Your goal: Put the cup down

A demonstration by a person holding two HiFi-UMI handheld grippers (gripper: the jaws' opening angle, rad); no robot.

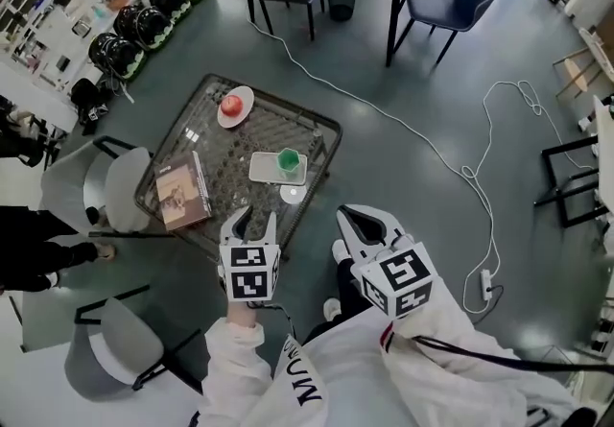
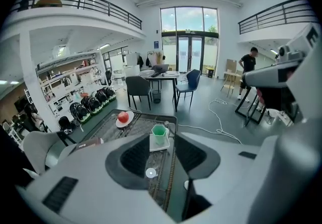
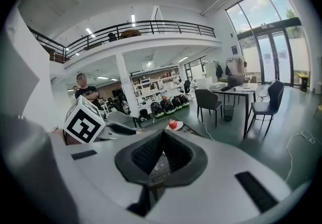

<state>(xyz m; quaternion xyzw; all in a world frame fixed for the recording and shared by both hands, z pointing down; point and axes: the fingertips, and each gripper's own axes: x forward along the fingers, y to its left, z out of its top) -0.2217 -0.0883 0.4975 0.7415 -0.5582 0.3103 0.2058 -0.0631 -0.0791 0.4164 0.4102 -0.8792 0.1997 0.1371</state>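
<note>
A green cup [image 1: 289,160] stands upright on a white square plate [image 1: 266,168] on the glass-topped table [image 1: 324,132]. My left gripper [image 1: 257,216] hovers at the table's near edge, open and empty, a short way from the cup. Between its jaws in the left gripper view [image 2: 161,143] I see the cup [image 2: 159,133] on its plate [image 2: 153,145]. My right gripper [image 1: 357,217] is off the table's near right corner, shut on nothing. In the right gripper view [image 3: 162,135] its pads meet at the tip.
A red apple [image 1: 231,106] on a round plate, a book [image 1: 181,191] and a small white disc [image 1: 294,193] also lie on the table. Grey chairs [image 1: 113,187] stand at the left. A white cable [image 1: 451,161] runs over the floor at the right.
</note>
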